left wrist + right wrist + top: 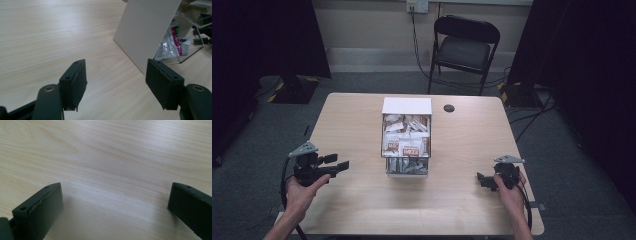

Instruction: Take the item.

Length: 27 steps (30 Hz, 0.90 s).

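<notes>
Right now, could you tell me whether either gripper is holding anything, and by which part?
Nothing is held: the left gripper and the right gripper both stand open over bare table.

Two claws (337, 162) (482, 180), one box (407, 131), one chair (465, 50)

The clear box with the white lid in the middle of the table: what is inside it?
The clear plastic box with the white lid holds stacked small packets, white and brown, some with red print. The lid covers the rear part, so what lies under it cannot be seen.
</notes>
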### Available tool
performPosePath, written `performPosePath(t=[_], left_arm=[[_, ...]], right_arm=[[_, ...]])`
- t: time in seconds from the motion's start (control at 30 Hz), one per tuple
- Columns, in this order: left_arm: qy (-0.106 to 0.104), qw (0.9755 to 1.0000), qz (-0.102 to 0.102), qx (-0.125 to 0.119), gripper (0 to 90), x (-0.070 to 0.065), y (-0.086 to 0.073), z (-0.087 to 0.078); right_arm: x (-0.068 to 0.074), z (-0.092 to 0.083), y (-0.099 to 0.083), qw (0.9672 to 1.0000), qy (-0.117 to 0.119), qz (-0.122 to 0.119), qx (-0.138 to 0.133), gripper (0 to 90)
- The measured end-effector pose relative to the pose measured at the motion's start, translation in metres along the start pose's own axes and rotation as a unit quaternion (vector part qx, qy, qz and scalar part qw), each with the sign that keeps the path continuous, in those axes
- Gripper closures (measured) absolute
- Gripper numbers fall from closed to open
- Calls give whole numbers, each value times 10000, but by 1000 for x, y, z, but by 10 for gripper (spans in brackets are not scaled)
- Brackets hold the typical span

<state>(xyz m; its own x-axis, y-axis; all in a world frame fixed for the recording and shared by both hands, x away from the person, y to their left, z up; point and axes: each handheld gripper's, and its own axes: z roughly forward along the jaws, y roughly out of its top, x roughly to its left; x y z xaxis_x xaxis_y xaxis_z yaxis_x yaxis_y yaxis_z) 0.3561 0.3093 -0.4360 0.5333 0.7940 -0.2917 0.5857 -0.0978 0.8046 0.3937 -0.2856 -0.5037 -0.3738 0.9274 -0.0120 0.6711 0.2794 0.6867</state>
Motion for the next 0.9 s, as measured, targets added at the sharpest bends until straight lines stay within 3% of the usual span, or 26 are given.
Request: performPosePath(t=[0.13, 0.27, 0.47, 0.67, 0.73, 0.83, 0.9], left_arm=[[52, 9999, 98, -24, 339, -3, 6, -4], [-177, 9995, 187, -168, 316, -5, 18, -13], [-263, 9990, 221, -282, 276, -6, 31, -25], [-439, 9979, 127, -456, 316, -7, 46, -34], [-491, 9970, 191, -564, 375, -8, 52, -37], [-536, 9962, 257, -643, 360, -11, 63, -41], [-638, 9948, 346, -713, 402, -13, 71, -44]], right_arm=[[0, 0, 0, 10000, -1, 1, 0, 0], [0, 0, 0, 10000, 0, 2, 0, 0], [0, 0, 0, 10000, 0, -2, -2, 0], [0, 0, 0, 10000, -2, 0, -2, 0], [0, 0, 0, 10000, -3, 5, 0, 0], [0, 0, 0, 10000, -2, 2, -1, 0], [0, 0, 0, 10000, -4, 3, 0, 0]])
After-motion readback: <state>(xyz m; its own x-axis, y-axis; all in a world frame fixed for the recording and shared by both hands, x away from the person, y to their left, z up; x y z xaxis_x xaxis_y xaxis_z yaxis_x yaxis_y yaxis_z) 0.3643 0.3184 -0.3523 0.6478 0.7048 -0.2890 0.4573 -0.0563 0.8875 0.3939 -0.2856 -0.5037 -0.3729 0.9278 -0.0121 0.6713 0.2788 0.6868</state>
